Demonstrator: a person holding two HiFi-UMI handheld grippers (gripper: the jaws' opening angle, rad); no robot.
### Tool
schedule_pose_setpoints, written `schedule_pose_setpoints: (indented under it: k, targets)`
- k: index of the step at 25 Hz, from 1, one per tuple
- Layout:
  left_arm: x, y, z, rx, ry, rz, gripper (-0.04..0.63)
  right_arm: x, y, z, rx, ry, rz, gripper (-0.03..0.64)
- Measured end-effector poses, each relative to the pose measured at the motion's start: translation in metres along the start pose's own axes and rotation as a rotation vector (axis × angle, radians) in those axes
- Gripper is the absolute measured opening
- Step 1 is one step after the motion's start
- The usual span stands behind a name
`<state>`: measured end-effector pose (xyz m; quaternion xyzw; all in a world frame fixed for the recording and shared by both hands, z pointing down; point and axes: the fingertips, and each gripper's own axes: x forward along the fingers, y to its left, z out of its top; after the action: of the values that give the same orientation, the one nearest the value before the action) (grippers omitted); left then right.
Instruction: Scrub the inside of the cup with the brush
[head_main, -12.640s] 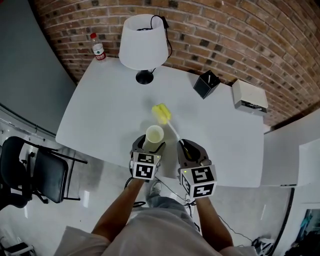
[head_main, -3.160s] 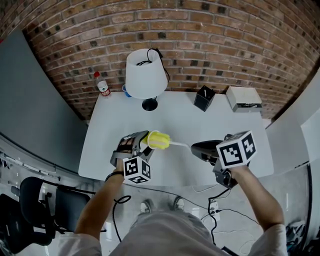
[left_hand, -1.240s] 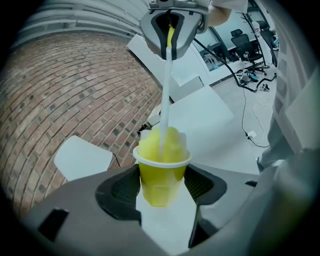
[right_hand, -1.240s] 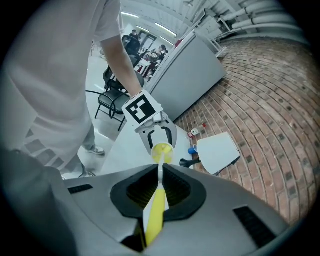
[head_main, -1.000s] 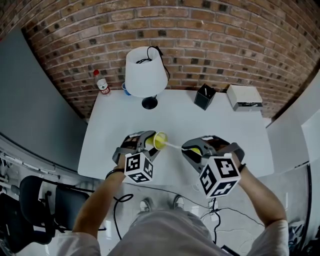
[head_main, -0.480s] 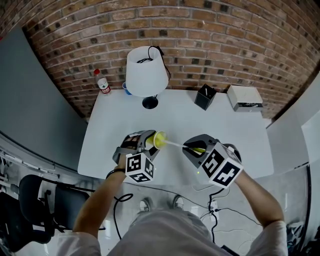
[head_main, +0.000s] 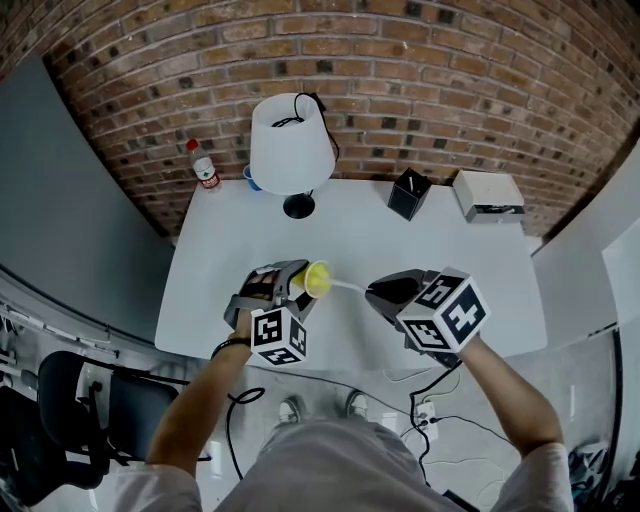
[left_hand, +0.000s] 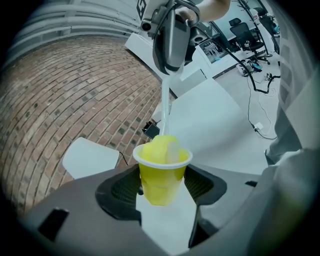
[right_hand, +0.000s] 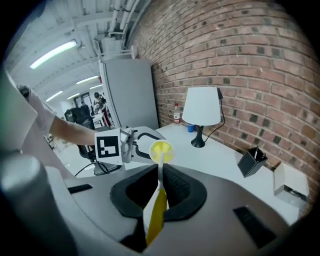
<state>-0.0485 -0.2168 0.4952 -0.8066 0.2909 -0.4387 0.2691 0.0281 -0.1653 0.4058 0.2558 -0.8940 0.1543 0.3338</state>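
Brush head seated in the cup, both tools gripping

The left gripper (left_hand: 162, 186) has its jaws clamped on the sides of a small thin-walled plastic cup with a white rim (left_hand: 160, 172), held over the near part of the white desk (head_main: 400, 250) with its mouth turned toward the right gripper (right_hand: 159, 182). That gripper's jaws are pressed together on the handle of a yellow sponge-headed brush with a slim white stem (left_hand: 165, 107), and the sponge fills the cup. The risk, as I judge it: a hard push or twist could dent the soft wall or work the cup out of the pads, and the thin stem could flex and spring the head out.
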Motion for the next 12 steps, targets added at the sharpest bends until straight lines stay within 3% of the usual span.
schedule_pose_setpoints:
  k: [12]
  targets:
    - [0.002,0.001,0.000,0.038,0.005,0.041,0.285,0.005,-0.010,-0.013,0.450,-0.068,0.117,0.028]
